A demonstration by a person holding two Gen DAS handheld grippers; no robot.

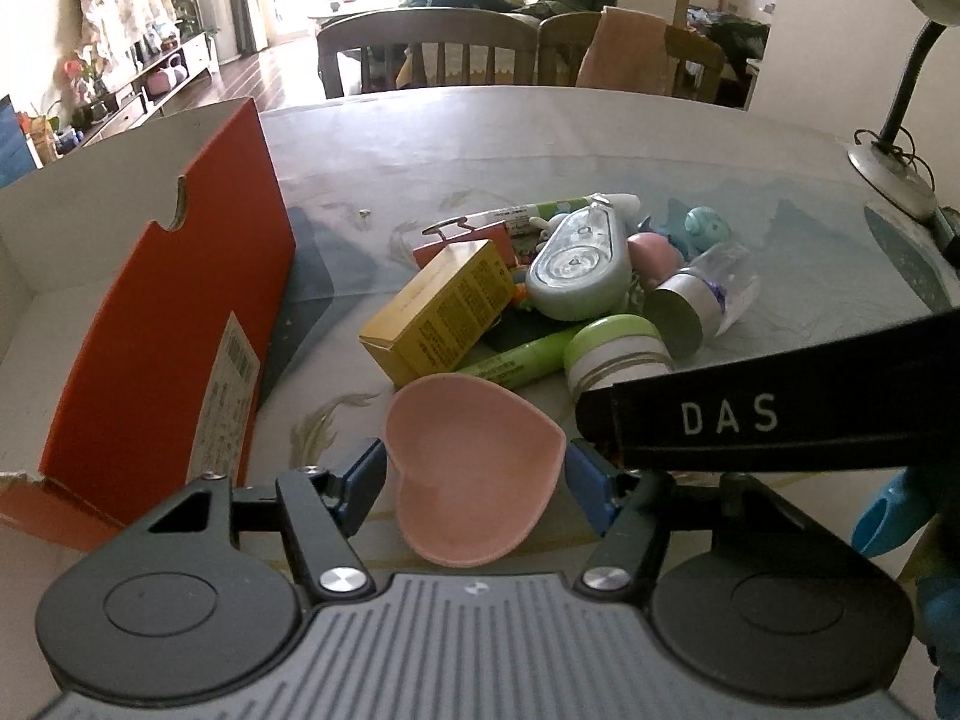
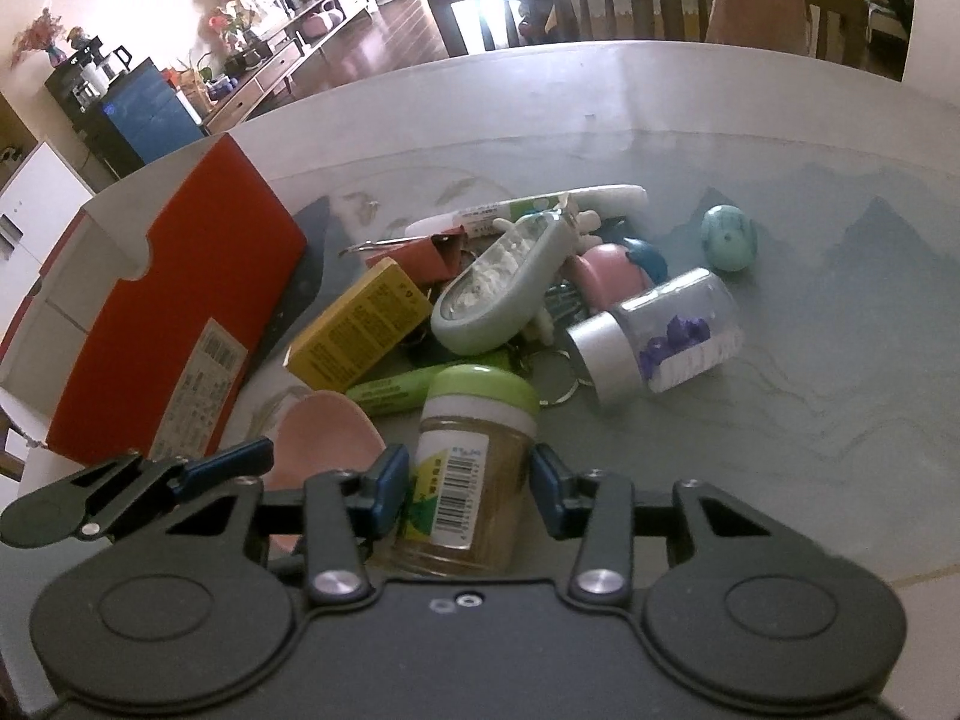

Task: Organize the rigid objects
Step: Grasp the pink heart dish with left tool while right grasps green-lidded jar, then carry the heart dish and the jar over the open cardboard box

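Note:
A pile of small rigid objects lies mid-table: a yellow box (image 1: 441,309), a pale green tape dispenser (image 1: 579,261), a clear bottle with a silver cap (image 2: 654,336), a green tube (image 2: 408,387). My left gripper (image 1: 474,480) brackets a pink heart-shaped dish (image 1: 471,462); its blue pads touch both sides. My right gripper (image 2: 471,489) brackets a green-lidded jar (image 2: 471,456) of brownish contents; the left pad touches it, a small gap shows at the right pad. The jar also shows in the left wrist view (image 1: 618,354), the dish in the right wrist view (image 2: 324,438).
An open orange shoebox (image 1: 174,330) stands left of the pile, also in the right wrist view (image 2: 174,312). A teal egg-shaped toy (image 2: 729,237) lies at the right. A desk lamp base (image 1: 894,171) stands far right. Chairs (image 1: 426,51) line the table's far edge.

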